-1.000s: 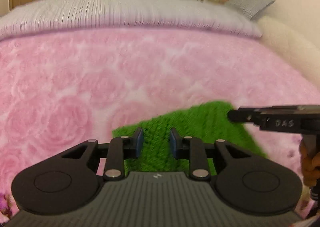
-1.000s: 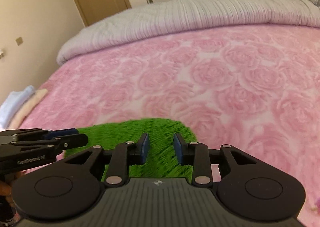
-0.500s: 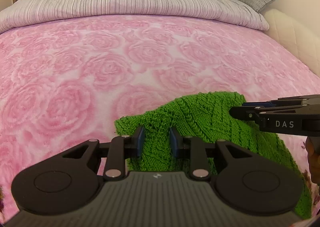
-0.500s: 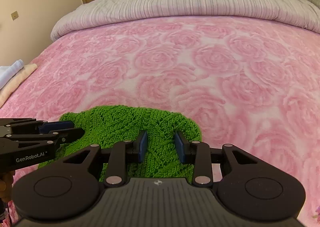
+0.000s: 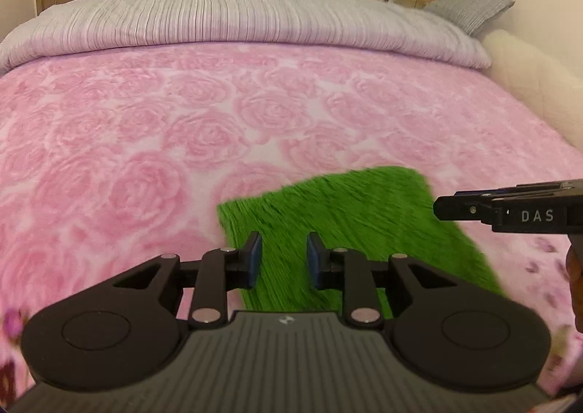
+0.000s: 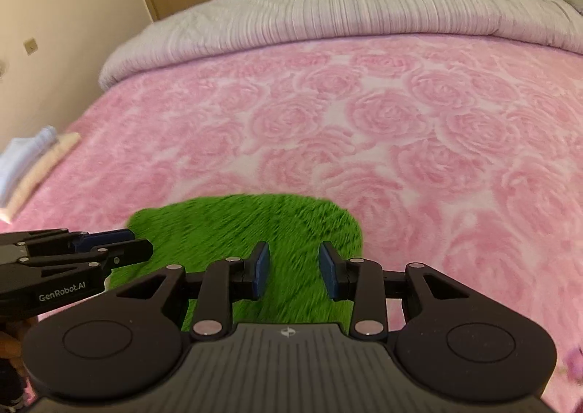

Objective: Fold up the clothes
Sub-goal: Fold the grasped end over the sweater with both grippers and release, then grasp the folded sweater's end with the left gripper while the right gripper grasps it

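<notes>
Green knit sweater [image 5: 339, 220] lying blurred on pink rose bed [image 5: 182, 129], left gripper [image 5: 280, 256] and right gripper [image 6: 294, 269] hovering over it, fingers spread, gripping nothing

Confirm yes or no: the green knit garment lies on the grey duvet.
No, the green knit garment lies on the pink rose blanket, well short of the grey duvet.

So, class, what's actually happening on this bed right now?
A person holds a two-finger gripper in each hand over a green knitted garment lying on a pink rose-patterned blanket. The left gripper and the right gripper both sit with their jaws apart above the green knit, and neither visibly pinches it. The garment looks blurred, so its exact folded state is hard to tell. A grey duvet lies at the far end.
</notes>
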Motion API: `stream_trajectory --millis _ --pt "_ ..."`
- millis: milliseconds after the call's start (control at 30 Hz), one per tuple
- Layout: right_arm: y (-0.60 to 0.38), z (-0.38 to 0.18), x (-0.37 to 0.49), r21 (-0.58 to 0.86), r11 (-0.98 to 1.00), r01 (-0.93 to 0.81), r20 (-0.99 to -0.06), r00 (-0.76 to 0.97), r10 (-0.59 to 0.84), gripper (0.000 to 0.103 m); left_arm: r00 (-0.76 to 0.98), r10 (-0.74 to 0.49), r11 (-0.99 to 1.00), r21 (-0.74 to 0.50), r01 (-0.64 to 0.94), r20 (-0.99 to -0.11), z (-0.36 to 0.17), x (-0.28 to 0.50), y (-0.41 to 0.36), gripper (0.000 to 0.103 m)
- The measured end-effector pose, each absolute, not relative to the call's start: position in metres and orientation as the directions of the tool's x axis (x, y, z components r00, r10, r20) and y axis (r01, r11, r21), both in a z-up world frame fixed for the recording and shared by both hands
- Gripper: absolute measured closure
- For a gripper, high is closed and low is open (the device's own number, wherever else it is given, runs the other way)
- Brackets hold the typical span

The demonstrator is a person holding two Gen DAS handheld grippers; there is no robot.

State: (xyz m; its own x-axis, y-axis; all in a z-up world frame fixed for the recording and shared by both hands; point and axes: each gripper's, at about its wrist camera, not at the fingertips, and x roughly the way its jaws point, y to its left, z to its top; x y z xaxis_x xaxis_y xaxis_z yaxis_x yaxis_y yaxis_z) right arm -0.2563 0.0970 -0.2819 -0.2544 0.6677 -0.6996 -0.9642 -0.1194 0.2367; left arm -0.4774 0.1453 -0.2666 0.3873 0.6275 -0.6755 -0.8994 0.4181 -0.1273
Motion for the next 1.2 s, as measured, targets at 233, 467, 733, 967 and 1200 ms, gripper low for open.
stream_trajectory --millis 233,467,733,967,1200 --pt "0.004 -0.274 -0.259 0.278 -0.1 -0.955 -0.727 -0.277 0.629 0.066 0.448 0.565 0.446 -0.2 -0.873 -0.693 -0.261 -0.485 0.056 0.081" --pt "-0.028 -0.296 -0.286 0.185 -0.094 -0.978 -0.788 -0.205 0.58 0.066 0.405 0.559 0.397 -0.196 -0.897 -0.724 -0.282 -0.485 0.022 0.079" --pt "-0.066 -0.248 -0.3 0.121 -0.081 -0.989 -0.757 -0.145 0.637 0.045 0.381 0.642 0.365 -0.171 -0.915 -0.666 -0.231 -0.505 -0.02 0.07" --pt "-0.099 -0.221 -0.311 0.096 -0.108 -0.989 -0.717 -0.144 0.682 0.033 0.375 0.682 0.349 -0.171 -0.921 -0.627 -0.204 -0.52 -0.053 0.056" --pt "-0.125 -0.205 -0.322 0.077 -0.128 -0.989 -0.69 -0.145 0.709 0.025 0.371 0.711 0.342 -0.167 -0.925 -0.597 -0.19 -0.531 -0.082 0.044"
